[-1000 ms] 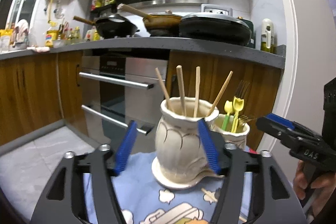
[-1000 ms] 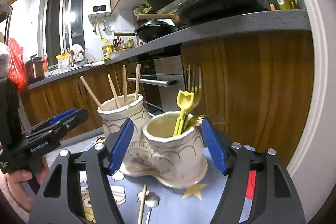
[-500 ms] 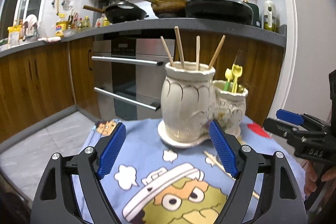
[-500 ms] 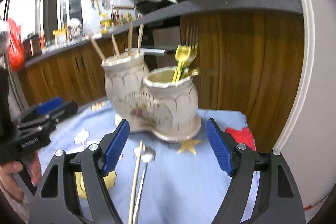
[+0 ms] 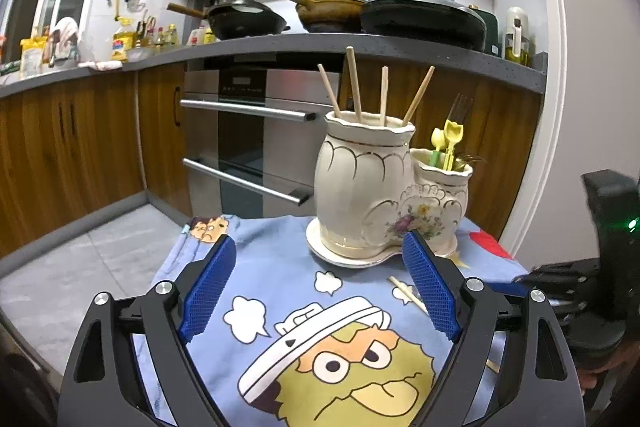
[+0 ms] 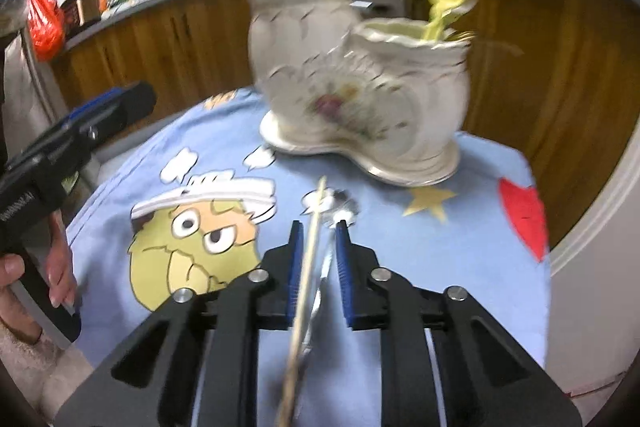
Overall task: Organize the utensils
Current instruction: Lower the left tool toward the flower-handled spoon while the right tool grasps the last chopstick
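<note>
Two grippers worked over a cartoon-print cloth [image 5: 280, 291] in a kitchen. At about nine o'clock in the right wrist view, the left gripper [image 5: 316, 283] sat back from the work, its jaws wide and opening a little more, with only cloth between them. At twelve o'clock on the cloth stood the two-pot ceramic holder [image 5: 384, 195], chopsticks in its taller pot, yellow forks in the shorter. Toward six o'clock from it lay a loose chopstick [image 6: 308, 259] and a metal spoon [image 6: 338, 223], side by side. The right gripper [image 6: 318, 239] pointed down at them, its jaws closing, both pieces between the pads; whether the pads already pressed them was blurred. To do this well, it probably needed to pinch only one piece, squarely and near mid-length, before lifting.
</note>
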`<action>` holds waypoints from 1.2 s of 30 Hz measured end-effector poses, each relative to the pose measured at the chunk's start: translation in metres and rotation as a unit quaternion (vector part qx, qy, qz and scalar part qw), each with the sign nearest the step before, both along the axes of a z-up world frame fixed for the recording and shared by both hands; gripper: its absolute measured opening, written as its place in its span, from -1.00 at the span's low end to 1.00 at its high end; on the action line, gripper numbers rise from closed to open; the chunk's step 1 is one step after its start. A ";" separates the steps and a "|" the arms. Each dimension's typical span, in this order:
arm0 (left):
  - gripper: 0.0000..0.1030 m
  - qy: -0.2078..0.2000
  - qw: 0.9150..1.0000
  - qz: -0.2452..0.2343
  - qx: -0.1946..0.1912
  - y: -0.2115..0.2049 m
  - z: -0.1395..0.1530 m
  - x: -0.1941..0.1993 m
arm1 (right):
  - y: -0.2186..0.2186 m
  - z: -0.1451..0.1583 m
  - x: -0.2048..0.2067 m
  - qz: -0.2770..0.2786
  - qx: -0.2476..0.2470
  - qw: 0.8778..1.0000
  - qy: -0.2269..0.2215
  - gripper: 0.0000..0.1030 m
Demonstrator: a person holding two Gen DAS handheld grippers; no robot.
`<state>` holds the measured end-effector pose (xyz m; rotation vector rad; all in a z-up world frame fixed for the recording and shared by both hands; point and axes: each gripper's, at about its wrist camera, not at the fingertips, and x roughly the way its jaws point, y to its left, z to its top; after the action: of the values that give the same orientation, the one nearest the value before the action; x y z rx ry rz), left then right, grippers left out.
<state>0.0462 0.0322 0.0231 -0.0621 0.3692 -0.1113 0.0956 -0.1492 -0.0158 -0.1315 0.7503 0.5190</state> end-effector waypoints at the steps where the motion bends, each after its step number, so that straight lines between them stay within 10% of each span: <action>1: 0.66 -0.001 1.000 -0.005 -0.001 0.000 0.000 0.000 | 0.005 -0.002 0.000 0.003 -0.008 1.000 0.003 -0.70; 20: 0.66 0.004 0.999 -0.028 -0.019 0.000 -0.001 0.001 | 0.028 -0.023 0.010 0.009 -0.058 0.998 0.033 -0.89; 36: 0.66 0.082 0.996 -0.025 0.012 -0.039 -0.007 -0.002 | -0.046 0.018 -0.003 -0.001 0.072 0.997 0.020 -0.91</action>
<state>0.0444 -0.0071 0.0159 -0.0390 0.5367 -0.1516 0.0923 -0.1953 0.0021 0.0136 0.7493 0.5727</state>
